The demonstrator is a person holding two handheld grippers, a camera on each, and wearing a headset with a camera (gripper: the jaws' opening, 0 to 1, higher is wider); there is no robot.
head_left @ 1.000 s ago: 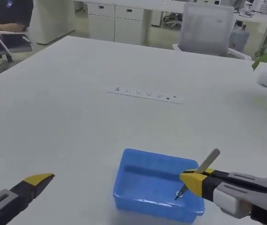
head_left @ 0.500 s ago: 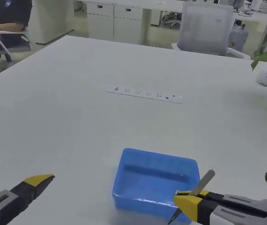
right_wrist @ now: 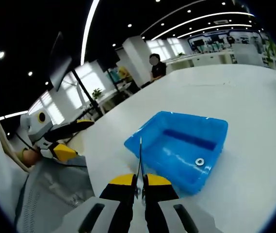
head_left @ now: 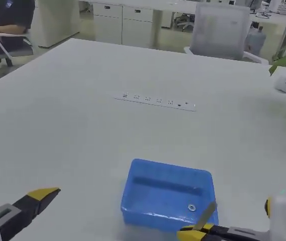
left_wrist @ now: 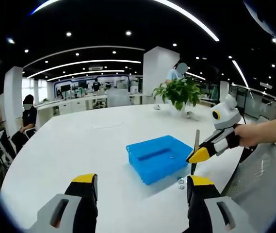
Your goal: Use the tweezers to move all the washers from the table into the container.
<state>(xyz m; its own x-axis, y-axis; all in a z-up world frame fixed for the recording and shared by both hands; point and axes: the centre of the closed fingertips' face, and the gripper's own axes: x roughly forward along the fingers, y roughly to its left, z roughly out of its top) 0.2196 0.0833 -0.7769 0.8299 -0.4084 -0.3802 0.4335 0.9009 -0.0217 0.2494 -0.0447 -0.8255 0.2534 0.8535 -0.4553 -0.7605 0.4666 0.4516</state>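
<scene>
Right tongs [right_wrist: 138, 180] were pinched nearly shut on the upper shaft of the tweezers [right_wrist: 140, 155]. The grip looked firm enough to press the thin blades together, with the tips left free to work ahead of the jaws. In the head view these tongs [head_left: 197, 230] sat at about 5 o'clock of the blue container [head_left: 170, 166], just outside its near wall, and the tweezers [head_left: 206, 215] slanted up over that corner.

Left tongs [left_wrist: 140, 187] stood wide open with nothing between the jaws. In the head view they [head_left: 51, 192] were parked well apart from the box, at about 8 o'clock of it. That was probably to keep clear of the working hand.

One washer [head_left: 191, 207] lay on the container floor toward its 4 o'clock corner, also visible in the right gripper view [right_wrist: 199, 161]. In the left gripper view two more washers [left_wrist: 180, 182] rested on the counter [left_wrist: 79, 145], just beside the outer wall of the container [left_wrist: 150, 171]. The tweezers [left_wrist: 196, 141] pointed down close to them, hanging from the right tongs [left_wrist: 198, 154].

Whether the tips had hold of anything was too small to tell. Judging by this layout, the task was partly done, and the low, steep hold suited reaching for the next washer.
</scene>
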